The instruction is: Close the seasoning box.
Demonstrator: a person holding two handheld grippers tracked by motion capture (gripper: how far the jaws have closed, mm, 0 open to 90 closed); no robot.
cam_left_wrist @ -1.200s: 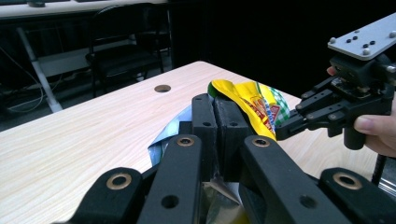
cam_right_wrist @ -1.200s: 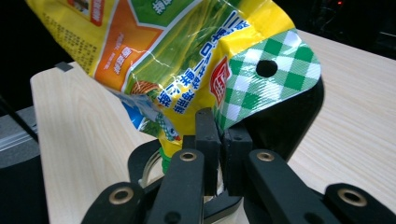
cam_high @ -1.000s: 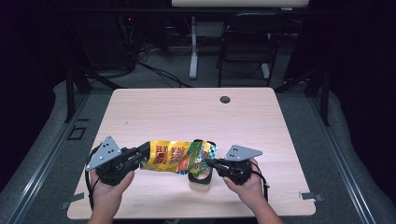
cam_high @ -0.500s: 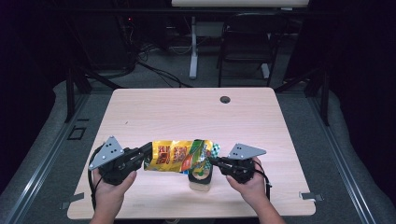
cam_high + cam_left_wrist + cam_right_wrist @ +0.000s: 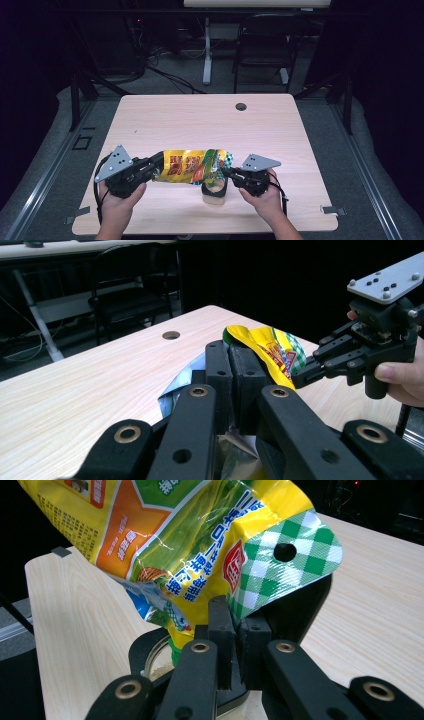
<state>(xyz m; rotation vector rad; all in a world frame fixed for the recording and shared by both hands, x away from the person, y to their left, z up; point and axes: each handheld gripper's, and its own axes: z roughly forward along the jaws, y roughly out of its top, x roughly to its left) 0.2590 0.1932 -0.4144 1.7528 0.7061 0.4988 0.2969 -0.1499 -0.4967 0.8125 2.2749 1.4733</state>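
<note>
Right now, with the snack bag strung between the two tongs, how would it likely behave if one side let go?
The snack bag looks floppy: it sags and creases between the left tongs and the right tongs. Its glossy film probably slips easily. It seems light, so it would likely droop toward the container below rather than drop hard.

Left gripper (image 5: 159, 163) clamped; right gripper (image 5: 226, 172) fingers easing apart

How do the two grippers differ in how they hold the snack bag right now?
The left gripper clamps the snack bag at its plain yellow end; the right gripper pinches the green-checked end with the hang hole. The left fingers look fully shut; the right ones have just been opening slightly, with the bag between them. Both hold it off the table.
</note>
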